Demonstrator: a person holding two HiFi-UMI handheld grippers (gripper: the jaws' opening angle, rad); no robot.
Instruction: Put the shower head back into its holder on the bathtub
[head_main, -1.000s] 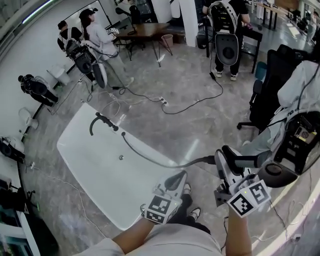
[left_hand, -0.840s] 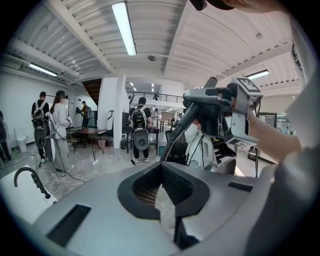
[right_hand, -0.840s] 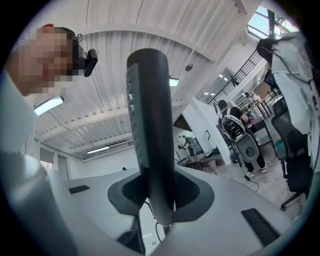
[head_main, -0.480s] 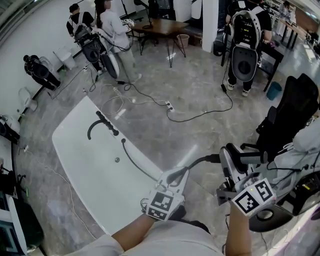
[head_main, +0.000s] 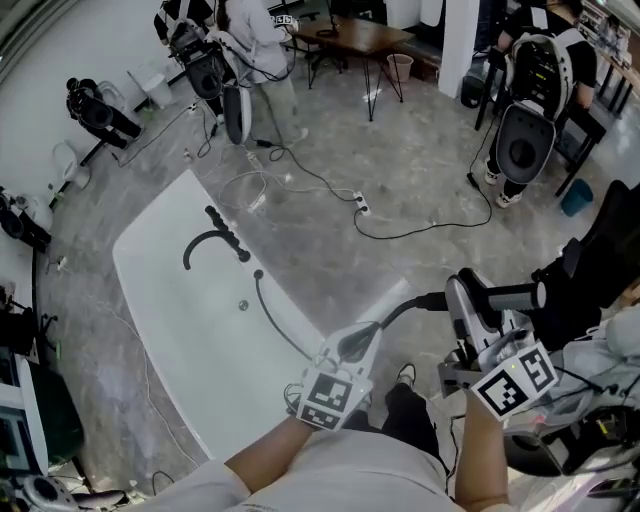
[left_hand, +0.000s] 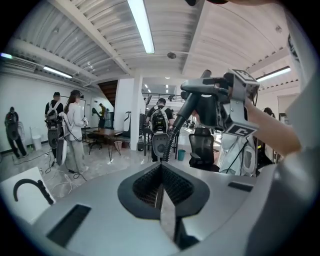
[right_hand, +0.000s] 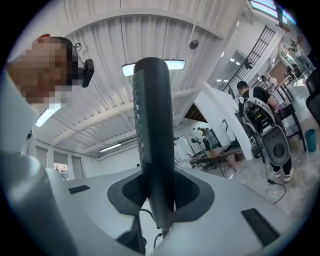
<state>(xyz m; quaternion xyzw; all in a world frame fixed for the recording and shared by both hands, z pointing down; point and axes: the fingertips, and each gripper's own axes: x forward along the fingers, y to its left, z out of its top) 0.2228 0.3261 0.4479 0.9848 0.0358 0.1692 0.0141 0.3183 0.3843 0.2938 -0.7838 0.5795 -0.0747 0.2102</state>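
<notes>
Desk: Hose (head_main: 270, 318) trouble ahead?

Photographer: Possibly. Slack hose trailing from the white bathtub (head_main: 160, 320) could snag and twist the shower head (right_hand: 152, 125), a slim dark wand clamped in the right tool (right_hand: 156, 197), well apart from the tub. The left tool (left_hand: 161, 187) had its jaws together, empty.

Steeply down from head height onto bathtub (head_main: 170, 320) and floor (head_main: 330, 230). Close along jaws: left gripper (head_main: 360, 345) level, right gripper (head_main: 468, 302) tilted toward ceiling (right_hand: 125, 35). Shared by all: wooden table (head_main: 365, 35).
</notes>
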